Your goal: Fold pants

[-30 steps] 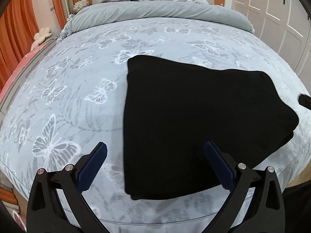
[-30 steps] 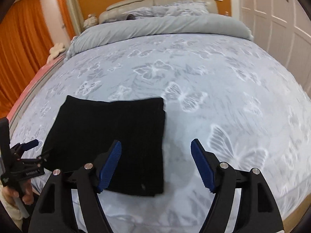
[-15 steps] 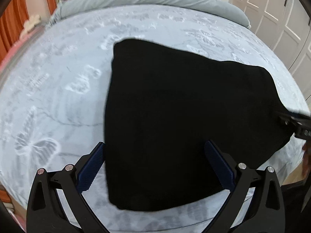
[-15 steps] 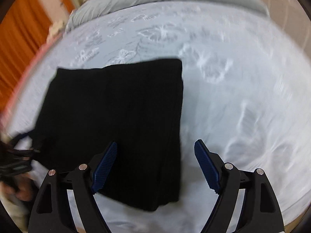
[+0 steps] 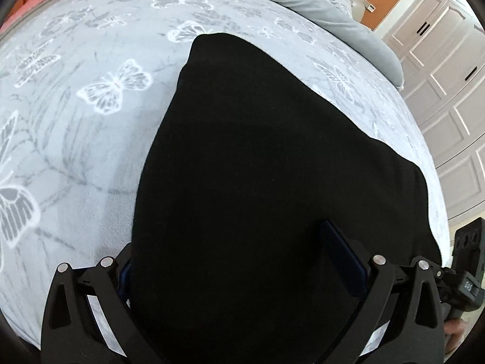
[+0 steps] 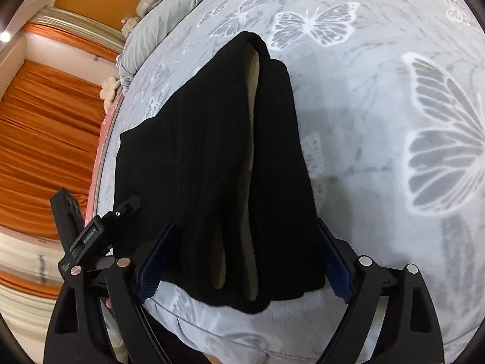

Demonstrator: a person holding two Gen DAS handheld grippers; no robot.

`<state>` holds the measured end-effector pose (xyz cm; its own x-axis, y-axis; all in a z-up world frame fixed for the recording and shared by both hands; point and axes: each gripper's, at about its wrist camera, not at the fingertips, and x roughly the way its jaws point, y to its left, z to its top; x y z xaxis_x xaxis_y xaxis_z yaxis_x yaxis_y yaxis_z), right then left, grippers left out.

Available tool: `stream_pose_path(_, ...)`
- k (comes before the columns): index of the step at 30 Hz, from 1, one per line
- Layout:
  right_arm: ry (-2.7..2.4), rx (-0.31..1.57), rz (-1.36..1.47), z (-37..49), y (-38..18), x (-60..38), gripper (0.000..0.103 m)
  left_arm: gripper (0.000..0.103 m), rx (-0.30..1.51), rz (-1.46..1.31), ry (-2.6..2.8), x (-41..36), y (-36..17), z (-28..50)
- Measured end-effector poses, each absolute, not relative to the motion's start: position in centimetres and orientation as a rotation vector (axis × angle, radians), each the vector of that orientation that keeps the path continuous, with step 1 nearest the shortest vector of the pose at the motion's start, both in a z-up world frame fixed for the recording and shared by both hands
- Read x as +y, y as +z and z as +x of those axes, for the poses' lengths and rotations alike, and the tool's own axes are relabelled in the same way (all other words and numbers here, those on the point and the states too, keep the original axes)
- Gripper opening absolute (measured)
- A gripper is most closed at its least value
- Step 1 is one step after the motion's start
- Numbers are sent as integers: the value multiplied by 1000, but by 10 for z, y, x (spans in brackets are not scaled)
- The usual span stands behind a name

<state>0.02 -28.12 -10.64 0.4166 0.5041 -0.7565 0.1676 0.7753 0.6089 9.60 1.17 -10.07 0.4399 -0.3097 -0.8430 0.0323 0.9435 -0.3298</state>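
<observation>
The black pants (image 5: 257,157) lie folded into a thick stack on the bed. In the right wrist view the pants (image 6: 197,157) show beige lining along their layered right edge. My left gripper (image 5: 227,239) is open low over the stack's near left part. Its right pad (image 5: 342,261) lies over the cloth, while the cloth's left edge hides its left pad. My right gripper (image 6: 247,224) straddles the near right corner. Its jaws are opening, with the layered edge between the pads and neither pad pressing it.
A grey bedspread (image 5: 75,121) with white butterflies covers the bed, and its front edge (image 6: 257,333) runs just below the pants. A rolled grey duvet (image 5: 318,9) lies at the head. White wardrobe doors (image 5: 448,91) stand right, orange curtains (image 6: 45,136) left.
Both grippers have sunk toward the pants and rolled. From hovering above the bed they now straddle the stack's near edge. The right jaws stand wider.
</observation>
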Motion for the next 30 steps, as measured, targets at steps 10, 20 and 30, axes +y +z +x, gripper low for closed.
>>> stream_pose_path(10,209,1116,610,-3,-100,-264,83,98,1094,-247,-187,-1,-94,92)
stream_pose_path(20,252,1015,491,-8,-69,-247,39,48,1103,-253,-219,16,-69,86)
stream_pose_path(30,-31,730,27,-32,-1,-205,59,98,727,218,36,-14,-9,25)
